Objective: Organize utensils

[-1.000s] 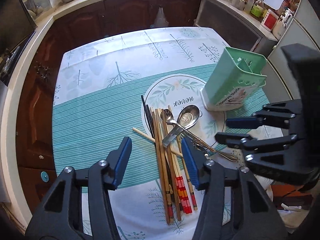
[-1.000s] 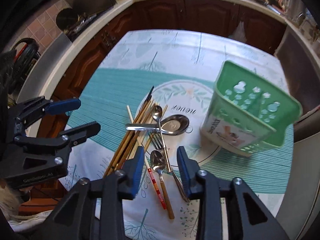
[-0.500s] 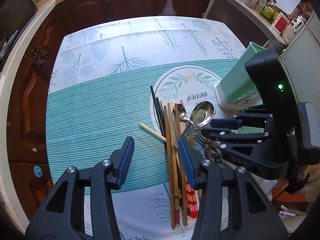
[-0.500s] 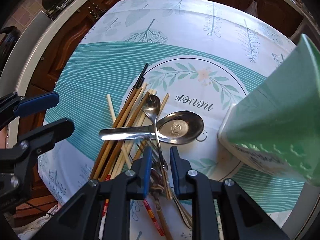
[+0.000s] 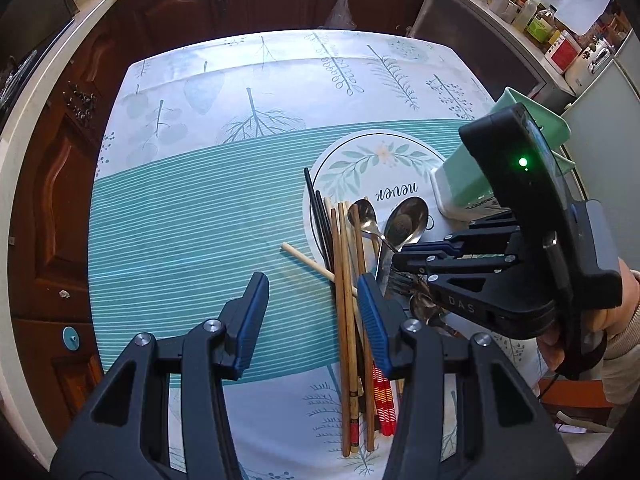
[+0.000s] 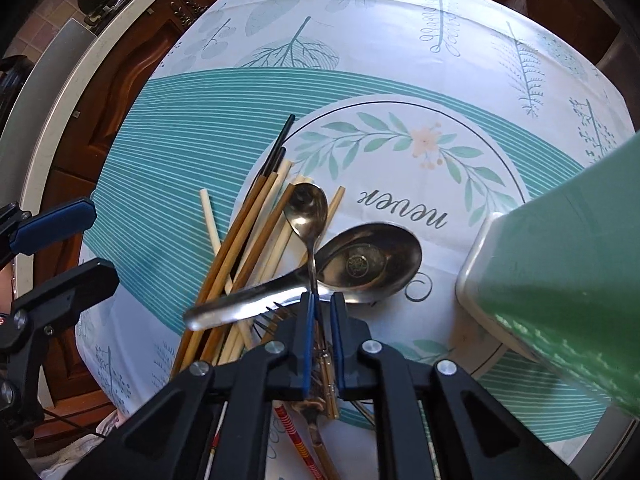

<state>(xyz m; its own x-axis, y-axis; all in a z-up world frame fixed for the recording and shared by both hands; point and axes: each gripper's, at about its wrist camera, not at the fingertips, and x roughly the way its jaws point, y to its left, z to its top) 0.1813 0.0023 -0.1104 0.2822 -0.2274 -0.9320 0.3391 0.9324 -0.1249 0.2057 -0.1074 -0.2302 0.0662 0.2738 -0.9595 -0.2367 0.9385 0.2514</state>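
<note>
Right gripper [image 6: 321, 312] was low over the utensil pile, pointing steeply down, its jaws closing to a narrow gap. The thin handle of the small spoon [image 6: 307, 210] ran between the blue pads; whether they already pressed on it could not be told. In the left wrist view, the right gripper [image 5: 404, 258] reached in from the right, its tips at the spoons.

Left gripper [image 5: 310, 322] stood about half open above the striped band of the tablecloth [image 5: 192, 216], nothing between its jaws. Its right finger lay just beside the chopsticks [image 5: 346, 280].

Utensil pile sat near the table's right half, on the left rim of the printed round emblem [image 6: 400, 140] and toward the near edge. Chopsticks: brown, pale and black ones, roughly parallel, tips toward the far edge; one pale stick [image 5: 306, 260] lay crosswise, sticking out to the left. Large spoon [image 6: 368, 258] lay across the pile, bowl on the emblem, with the small spoon's handle crossing over it. Fork tines [image 6: 276, 312] showed just below the large spoon's handle, partly hidden by the right gripper.

Green utensil holder [image 6: 568, 280] stood near the table's right edge, just beside the emblem, close to the large spoon's bowl but apart from it.

A hand and pale sleeve [image 5: 616, 320] held the right gripper.
</note>
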